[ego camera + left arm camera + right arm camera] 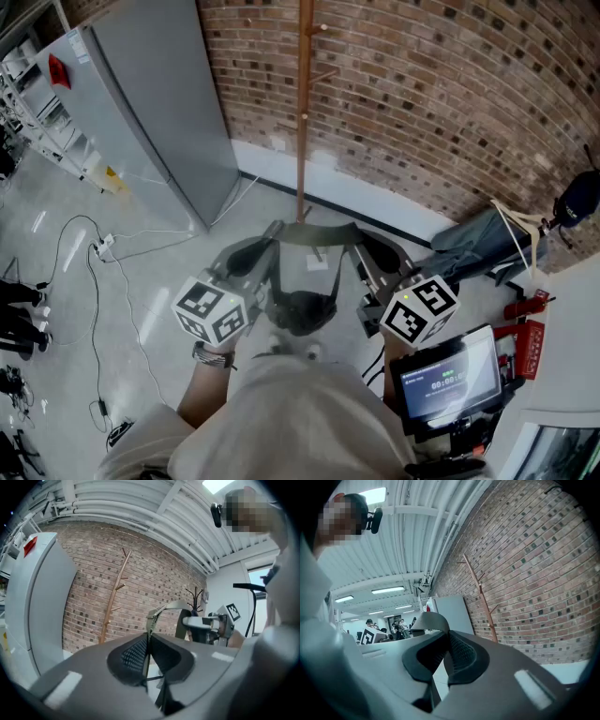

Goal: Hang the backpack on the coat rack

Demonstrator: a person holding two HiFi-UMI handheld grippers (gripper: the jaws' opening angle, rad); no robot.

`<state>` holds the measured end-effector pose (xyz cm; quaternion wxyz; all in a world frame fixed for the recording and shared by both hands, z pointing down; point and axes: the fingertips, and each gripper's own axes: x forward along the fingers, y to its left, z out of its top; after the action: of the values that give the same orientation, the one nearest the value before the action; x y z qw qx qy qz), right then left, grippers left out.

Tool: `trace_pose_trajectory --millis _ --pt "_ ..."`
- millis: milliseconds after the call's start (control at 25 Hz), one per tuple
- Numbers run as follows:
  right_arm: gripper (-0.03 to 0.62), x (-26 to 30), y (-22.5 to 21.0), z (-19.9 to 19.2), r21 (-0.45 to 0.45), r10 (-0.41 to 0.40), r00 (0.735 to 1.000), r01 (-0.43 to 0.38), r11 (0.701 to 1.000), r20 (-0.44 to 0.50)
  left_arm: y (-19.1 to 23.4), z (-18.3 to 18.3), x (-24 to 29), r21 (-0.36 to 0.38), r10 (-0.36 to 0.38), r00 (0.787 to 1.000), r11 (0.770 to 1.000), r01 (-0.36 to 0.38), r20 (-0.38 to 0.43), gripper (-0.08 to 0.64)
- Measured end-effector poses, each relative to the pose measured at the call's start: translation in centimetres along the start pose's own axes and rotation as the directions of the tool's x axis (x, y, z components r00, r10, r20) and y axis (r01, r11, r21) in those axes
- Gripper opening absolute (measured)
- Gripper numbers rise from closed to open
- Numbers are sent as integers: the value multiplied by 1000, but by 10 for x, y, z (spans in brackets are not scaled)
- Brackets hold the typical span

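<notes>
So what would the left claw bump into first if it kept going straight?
The left claw, shut on the strap, would probably hit the wall, just right of the rack.

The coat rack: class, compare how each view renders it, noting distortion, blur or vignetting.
Head view: the coat rack stands straight, while the courses of the brick wall bow. Left gripper view: fisheye bends it and leans it right, and the near foreground is soft. Right gripper view: it leans left, with dark vignetted corners.
</notes>
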<state>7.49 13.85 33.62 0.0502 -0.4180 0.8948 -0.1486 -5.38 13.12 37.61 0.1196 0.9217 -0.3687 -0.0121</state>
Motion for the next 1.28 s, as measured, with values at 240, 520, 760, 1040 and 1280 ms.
trace_pose_trajectory --millis 240,520,760,1040,1280 --pt "8 0 8 0 -6 -25 1000 25 1000 3 -9 -1 -5 26 -52 999 998 52 -14 15" --pt "9 6 10 9 2 -36 998 36 999 47 -5 8 0 32 -104 995 994 104 -2 15" --pt "9 24 14 14 5 -43 997 43 999 65 18 19 1 32 -126 992 991 126 7 15" --pt "9 47 11 10 27 -74 995 72 997 64 42 18 5 22 -149 989 989 149 -16 15" --pt "9 67 0 4 43 -61 997 60 997 40 65 14 14 10 -128 991 992 129 -31 15"
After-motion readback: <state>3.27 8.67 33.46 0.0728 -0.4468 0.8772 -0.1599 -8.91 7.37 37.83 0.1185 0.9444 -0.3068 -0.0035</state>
